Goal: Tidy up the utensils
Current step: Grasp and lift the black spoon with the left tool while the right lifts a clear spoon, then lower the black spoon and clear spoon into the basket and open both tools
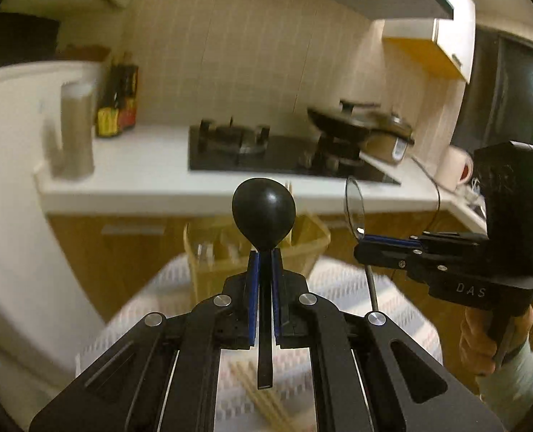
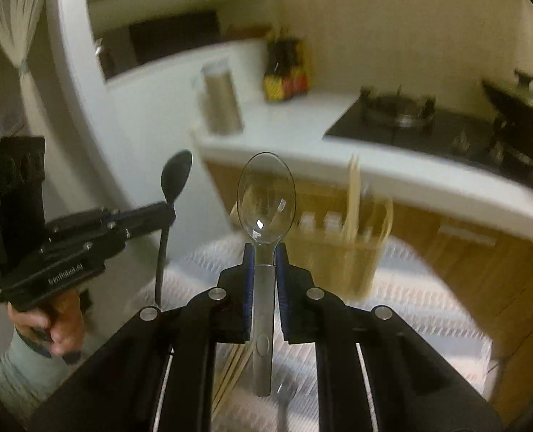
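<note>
Pinching a black spoon [image 1: 263, 216] by its neck, the left tool [image 1: 264, 262] holds it bowl-up above the desk [image 1: 338, 280]; the right tool [image 2: 265, 259] likewise clamps a clear spoon [image 2: 266, 198]. Both look light, stiff and probably slippery (best gripped at the neck). "DAS" marks the right tool.

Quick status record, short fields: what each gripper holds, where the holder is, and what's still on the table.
left gripper: shut on black spoon, bowl end forward
right gripper: shut on clear spoon, bowl end forward
utensil holder: on the patterned tablecloth, chopsticks standing inside
left on table: loose chopsticks below the grippers
</note>
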A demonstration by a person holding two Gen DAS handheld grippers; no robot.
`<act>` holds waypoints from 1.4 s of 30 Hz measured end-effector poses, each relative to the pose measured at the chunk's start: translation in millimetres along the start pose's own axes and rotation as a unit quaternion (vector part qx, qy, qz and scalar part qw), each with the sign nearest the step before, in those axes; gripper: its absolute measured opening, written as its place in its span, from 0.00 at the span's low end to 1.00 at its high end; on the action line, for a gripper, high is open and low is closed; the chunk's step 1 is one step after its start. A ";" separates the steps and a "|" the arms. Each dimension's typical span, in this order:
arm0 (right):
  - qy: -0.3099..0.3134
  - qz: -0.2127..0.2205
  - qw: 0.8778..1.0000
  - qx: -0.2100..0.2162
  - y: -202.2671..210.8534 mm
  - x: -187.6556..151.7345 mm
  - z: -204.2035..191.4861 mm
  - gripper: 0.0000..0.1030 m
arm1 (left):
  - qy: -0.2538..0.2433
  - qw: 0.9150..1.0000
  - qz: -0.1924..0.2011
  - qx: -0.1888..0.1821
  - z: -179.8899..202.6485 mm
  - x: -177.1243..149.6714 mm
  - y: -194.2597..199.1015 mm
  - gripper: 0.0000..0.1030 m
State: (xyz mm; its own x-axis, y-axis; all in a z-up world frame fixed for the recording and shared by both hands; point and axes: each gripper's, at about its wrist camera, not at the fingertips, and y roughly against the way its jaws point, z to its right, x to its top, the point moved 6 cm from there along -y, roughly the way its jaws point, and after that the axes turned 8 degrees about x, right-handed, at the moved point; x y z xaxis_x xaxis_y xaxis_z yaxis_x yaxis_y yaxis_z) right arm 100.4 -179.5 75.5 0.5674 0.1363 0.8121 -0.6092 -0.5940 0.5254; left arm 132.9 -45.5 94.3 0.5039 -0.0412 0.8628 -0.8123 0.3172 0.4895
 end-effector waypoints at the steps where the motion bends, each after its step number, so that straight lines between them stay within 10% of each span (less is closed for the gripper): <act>1: -0.002 0.011 1.000 -0.006 2.3 8.5 3.0 0.09 | 0.000 1.000 0.007 0.003 1.1 8.3 -2.7 0.04; 18: 0.040 0.174 0.975 -0.130 -26.2 73.4 75.1 0.09 | 0.004 0.991 0.131 -0.009 -24.3 56.9 -66.2 0.04; 42: 0.032 0.148 0.980 -0.127 -59.5 26.4 106.8 0.10 | -0.001 0.988 0.152 0.019 -36.4 -2.3 -91.5 0.06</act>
State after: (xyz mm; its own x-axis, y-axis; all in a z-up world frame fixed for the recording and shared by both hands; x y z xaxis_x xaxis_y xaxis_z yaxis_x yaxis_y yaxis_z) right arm 210.8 -225.2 38.6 0.3138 0.0424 0.9485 -0.8652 -0.3987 0.3041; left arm 216.8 -40.0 42.9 0.2337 0.0496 0.9710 -0.9369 0.2785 0.2113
